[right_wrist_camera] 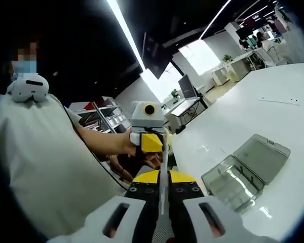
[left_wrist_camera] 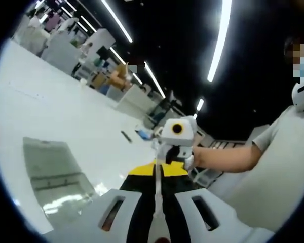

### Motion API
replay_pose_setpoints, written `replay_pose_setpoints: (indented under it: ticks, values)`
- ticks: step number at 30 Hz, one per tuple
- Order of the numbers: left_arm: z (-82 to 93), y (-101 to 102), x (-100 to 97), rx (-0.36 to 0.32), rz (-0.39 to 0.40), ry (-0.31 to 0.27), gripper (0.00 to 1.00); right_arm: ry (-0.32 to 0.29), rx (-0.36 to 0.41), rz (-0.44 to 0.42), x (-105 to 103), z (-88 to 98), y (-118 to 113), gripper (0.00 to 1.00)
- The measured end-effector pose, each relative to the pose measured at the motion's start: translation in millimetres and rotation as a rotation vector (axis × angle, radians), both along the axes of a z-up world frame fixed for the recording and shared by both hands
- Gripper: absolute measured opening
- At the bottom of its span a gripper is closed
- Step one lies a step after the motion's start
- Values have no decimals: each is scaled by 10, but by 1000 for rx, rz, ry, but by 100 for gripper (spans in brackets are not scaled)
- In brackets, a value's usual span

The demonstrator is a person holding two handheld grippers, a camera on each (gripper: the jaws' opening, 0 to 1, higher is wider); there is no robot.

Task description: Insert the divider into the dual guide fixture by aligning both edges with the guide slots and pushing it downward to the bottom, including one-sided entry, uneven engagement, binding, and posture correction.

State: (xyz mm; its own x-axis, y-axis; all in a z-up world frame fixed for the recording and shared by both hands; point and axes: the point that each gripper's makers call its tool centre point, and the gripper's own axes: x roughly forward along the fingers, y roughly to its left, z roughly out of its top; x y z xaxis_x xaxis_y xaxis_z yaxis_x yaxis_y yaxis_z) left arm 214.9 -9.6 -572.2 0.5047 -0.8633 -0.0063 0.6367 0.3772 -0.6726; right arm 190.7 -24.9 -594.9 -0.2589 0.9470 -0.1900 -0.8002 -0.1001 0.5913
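Thin pale divider (left_wrist_camera: 157, 190) clamped edge-on between the closed yellow-tipped jaws of the left gripper (left_wrist_camera: 157, 172), far end gripped by the right gripper (left_wrist_camera: 175, 147), held up off the white table (left_wrist_camera: 55, 106). In the right gripper view, same divider (right_wrist_camera: 163, 177) pinched in the right gripper (right_wrist_camera: 162, 178), with the left gripper (right_wrist_camera: 151, 136) clenched on its other end in front of a person's grey shirt (right_wrist_camera: 45, 167). Clear plastic case (right_wrist_camera: 245, 169), lid open, lying on the table (right_wrist_camera: 273, 96) to one side; seen also in the left gripper view (left_wrist_camera: 53, 174), below and beside the jaws.
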Motion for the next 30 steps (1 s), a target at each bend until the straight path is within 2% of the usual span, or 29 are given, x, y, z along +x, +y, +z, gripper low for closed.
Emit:
replay_pose_setpoints:
  ticks: [11,17,24,29,30]
  values:
    - [-29,42,20,21,26,2,3,-15,-64,-24,25,-13,43,0]
    - [-92,94,32,65,50,-12,3,-18,-105,-58,70,1,59,0]
    - [-131,133,-3,117,73,-32,9,-18,-160,-105,144,-25,36,0]
    - [-218,210,-23,204,103,-51,13,10,-194,-142,181,-87,46,0]
    - [-264,246,-23,246,115,-53,14,10,-199,-144,183,-97,56,0]
